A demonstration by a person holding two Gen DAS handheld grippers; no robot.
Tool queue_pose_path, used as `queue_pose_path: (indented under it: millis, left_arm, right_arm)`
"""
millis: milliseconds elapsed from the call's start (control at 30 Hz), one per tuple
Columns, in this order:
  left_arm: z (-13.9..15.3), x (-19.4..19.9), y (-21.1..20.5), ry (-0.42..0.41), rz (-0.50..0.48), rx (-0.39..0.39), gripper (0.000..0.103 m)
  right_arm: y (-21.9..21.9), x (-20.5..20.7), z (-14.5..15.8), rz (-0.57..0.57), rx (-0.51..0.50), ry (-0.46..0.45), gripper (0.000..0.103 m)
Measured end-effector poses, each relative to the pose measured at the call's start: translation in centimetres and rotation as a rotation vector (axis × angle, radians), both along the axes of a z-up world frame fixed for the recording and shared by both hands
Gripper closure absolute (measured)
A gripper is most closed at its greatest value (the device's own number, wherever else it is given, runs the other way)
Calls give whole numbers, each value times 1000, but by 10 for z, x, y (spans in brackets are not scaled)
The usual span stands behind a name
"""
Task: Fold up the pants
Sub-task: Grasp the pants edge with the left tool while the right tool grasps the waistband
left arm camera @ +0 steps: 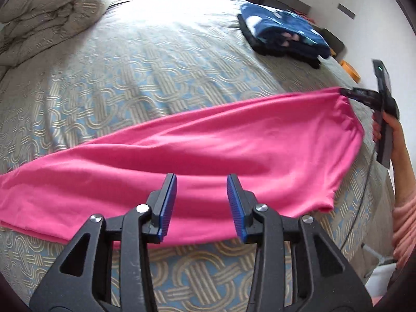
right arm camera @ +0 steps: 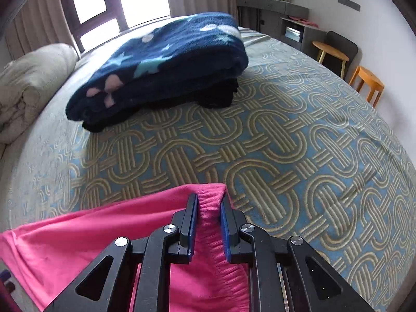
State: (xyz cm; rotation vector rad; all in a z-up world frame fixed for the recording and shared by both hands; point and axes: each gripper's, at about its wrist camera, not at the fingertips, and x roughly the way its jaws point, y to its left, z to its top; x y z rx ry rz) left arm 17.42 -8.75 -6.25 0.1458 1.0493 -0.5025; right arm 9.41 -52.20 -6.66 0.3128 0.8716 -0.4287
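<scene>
The left gripper (left arm camera: pixel 201 205) hovers with jaws parted, empty, above the bright pink fabric pants (left arm camera: pixel 208 150) on the patterned blue-and-tan bedspread (left arm camera: pixel 156 65). At 3 o'clock, the right gripper (right arm camera: pixel 209 223) clamps their gathered waistband.

We see a bed (left arm camera: pixel 161 59) covered in a blue spread with a tan interlocking pattern. Pink pants (left arm camera: pixel 197 145) lie along its near edge, folded dark-blue clothes (right arm camera: pixel 166 59) sit toward the far side, and a rolled beige duvet (left arm camera: pixel 49 13) rests at the far left corner.
</scene>
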Motion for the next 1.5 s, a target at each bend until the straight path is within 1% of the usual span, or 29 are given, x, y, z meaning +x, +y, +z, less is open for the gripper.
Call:
queue_pose_path:
  millis: [33,100,167,233,367,433,467,500,533,600,667,733,800,900,933,1000,1067,1133,1200,1267,1300,1333,1367,1400,1433,1467,1500]
  left_arm:
    - [-2,10,3,-5,22,7,61]
    - [-9,25,7,-9,26,24,61]
    - [-16,37,5,-25,24,73,61]
    - [-24,46,2,-32,10,117,61]
    - [-31,52,-3,-24,-16,150,61]
    - [-33,52,-3,-22,-18,159,61]
    - [-34,51,-1,-20,-13,162,61]
    - [-35,51,1,-15,-5,162,61]
    - [-36,50,4,-6,5,156,61]
    - [-33,41,9,16,6,114,61]
    - [-26,24,6,33,-31,53,61]
    - [-19,0,-7,62,-113,-11,61]
    - [-12,-30,-30,79,-243,-60,61]
    - [-7,-71,-73,120,-442,-117,61]
    - [-9,-83,-87,130,-491,-116,61]
    - [-16,-99,-112,120,-555,-77,61]
    - [-25,-105,-131,110,-562,-33,61]
    - [-31,-102,-144,94,-533,-15,61]
    - [-31,-97,-151,95,-506,-31,61]
    - [-27,-93,-157,106,-500,-72,61]
    - [-25,-93,-162,119,-507,-89,67]
    - [-25,-94,-167,134,-514,-102,85]
    - [-26,-97,-172,128,-506,-82,86]
    - [-27,-103,-176,104,-508,-57,86]
    - [-30,-110,-178,90,-516,-39,86]
    - [-33,-117,-177,81,-517,-23,86]
    - [-37,-122,-175,74,-516,-13,86]
  right_arm:
    - [-3,-4,4,-25,-9,-22,88]
    - [-11,-6,9,-82,-27,-42,88]
    - [-23,-1,5,-120,-14,-14,88]
    - [-29,4,-2,-101,21,0,87]
    - [-21,3,-5,-45,-4,8,83]
    - [-20,1,-5,-23,8,12,68]
    - [-21,-1,-4,-21,23,13,63]
    - [-22,-6,-2,-27,33,8,57]
    - [-23,-11,0,-40,35,-3,54]
    - [-22,-26,7,-59,26,-29,53]
    - [-21,-46,13,-64,18,-45,51]
    - [-19,-67,14,-58,29,-44,50]
    - [-14,-88,12,-47,44,-31,50]
    - [-7,-113,5,-33,62,-8,49]
    - [-5,-118,2,-33,73,-1,49]
    - [-4,-125,-4,-30,114,2,49]
    - [-4,-127,-9,-28,166,-4,49]
    - [-4,-127,-15,-27,209,-11,49]
    - [-2,-126,-17,-20,215,-22,49]
    - [-1,-125,-18,-12,203,-37,49]
    - [0,-123,-20,-9,202,-44,49]
    - [-1,-121,-21,-9,201,-51,49]
    - [-2,-119,-23,-11,200,-59,51]
    - [-3,-119,-25,-9,202,-65,72]
    - [-2,-116,-27,-8,186,-65,86]
    - [-2,-114,-28,-14,162,-57,86]
    - [-1,-116,-27,-16,154,-67,87]
